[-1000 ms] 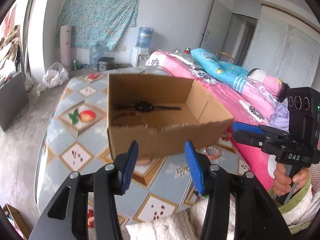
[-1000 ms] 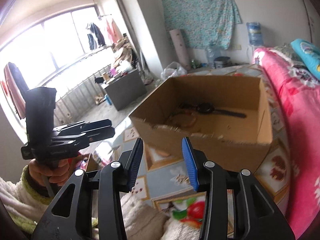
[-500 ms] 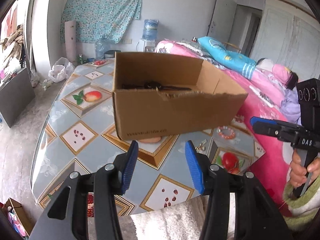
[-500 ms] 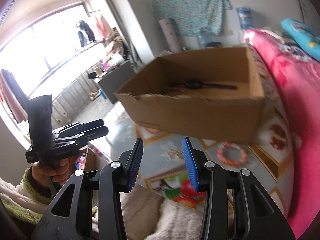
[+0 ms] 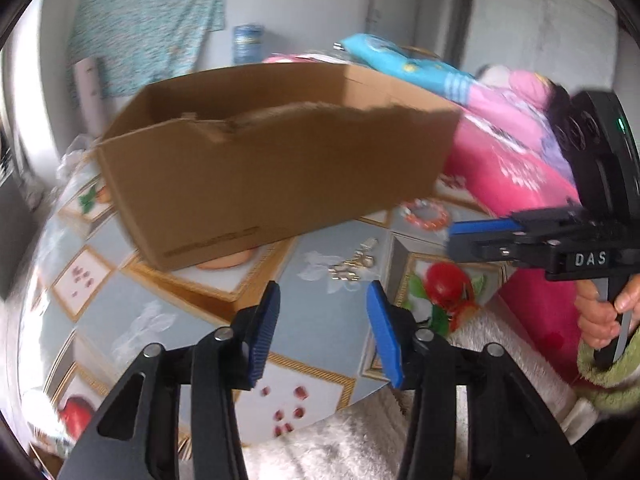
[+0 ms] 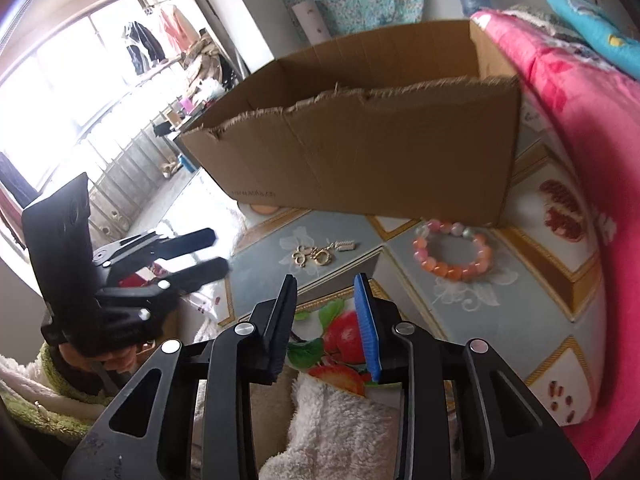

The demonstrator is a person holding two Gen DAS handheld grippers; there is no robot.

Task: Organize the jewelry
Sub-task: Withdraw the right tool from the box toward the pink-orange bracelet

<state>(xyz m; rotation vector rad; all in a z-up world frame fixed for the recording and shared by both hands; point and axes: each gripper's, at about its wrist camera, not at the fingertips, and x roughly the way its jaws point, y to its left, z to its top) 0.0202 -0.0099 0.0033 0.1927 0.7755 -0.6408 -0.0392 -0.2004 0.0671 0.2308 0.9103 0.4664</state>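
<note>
An open brown cardboard box (image 6: 360,152) with a torn front rim stands on the fruit-patterned tiled bench (image 6: 500,280), filling the 12 o'clock part of both wrist views. In the right wrist view, a bracelet of orange and pink beads (image 6: 452,252) lies on the bench at 2 o'clock of the right gripper (image 6: 326,316), just in front of the box, and a small heap of gold-coloured chain jewelry (image 6: 320,254) lies near 12 o'clock. The right gripper's fingers are spread apart and hold nothing. The left gripper (image 5: 324,328) hovers over the bench edge, fingers likewise parted and empty, the chain jewelry just beyond them.
</note>
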